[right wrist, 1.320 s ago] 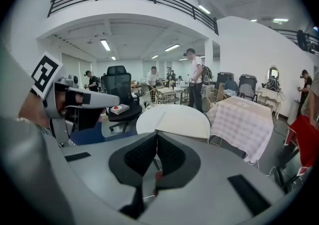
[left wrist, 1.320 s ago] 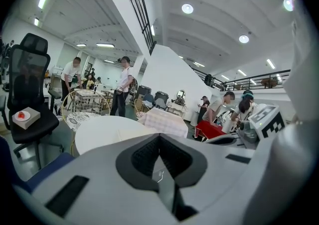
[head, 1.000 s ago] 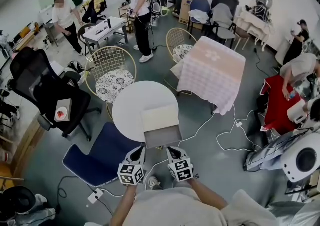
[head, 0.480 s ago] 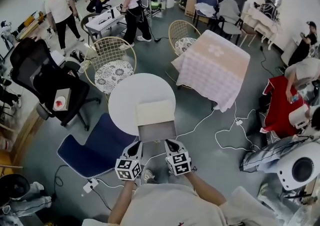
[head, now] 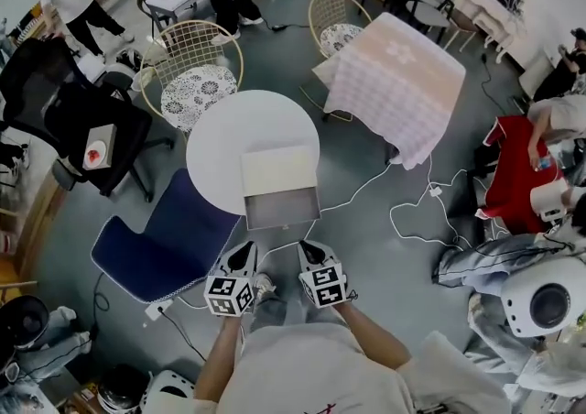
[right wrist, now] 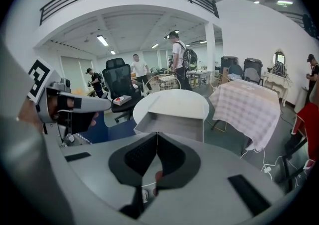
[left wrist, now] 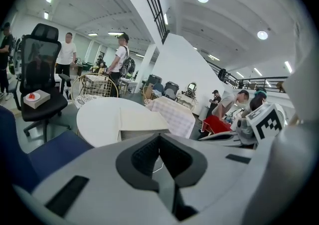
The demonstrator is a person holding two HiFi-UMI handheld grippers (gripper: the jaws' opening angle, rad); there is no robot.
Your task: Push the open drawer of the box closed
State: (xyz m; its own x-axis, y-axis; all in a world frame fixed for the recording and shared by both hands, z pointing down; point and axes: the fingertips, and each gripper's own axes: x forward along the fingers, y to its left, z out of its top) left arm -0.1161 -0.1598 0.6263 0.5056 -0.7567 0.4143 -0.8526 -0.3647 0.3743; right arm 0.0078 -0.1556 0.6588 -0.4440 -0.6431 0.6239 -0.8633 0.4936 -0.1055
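Note:
A box with a cream top (head: 278, 169) sits at the near edge of a round white table (head: 220, 142). Its grey drawer (head: 282, 207) is pulled out toward me and looks empty. My left gripper (head: 246, 254) and right gripper (head: 307, 251) hover side by side just short of the drawer front, apart from it, both shut with nothing between the jaws. In the right gripper view the open drawer (right wrist: 172, 125) lies straight ahead of the right gripper (right wrist: 157, 135). In the left gripper view the box (left wrist: 142, 122) is just beyond the left gripper (left wrist: 159, 137).
A blue chair (head: 160, 252) stands left of the drawer, with a black office chair (head: 69, 119) and a wire chair (head: 188, 82) beyond. A table with a checked cloth (head: 394, 78) is at the back right. Cables (head: 412, 215) trail over the floor. Several people stand around the room.
The head view has tilted, so the table sits higher in the picture. Both grippers are a little further back from the drawer front. Their jaws have stayed shut.

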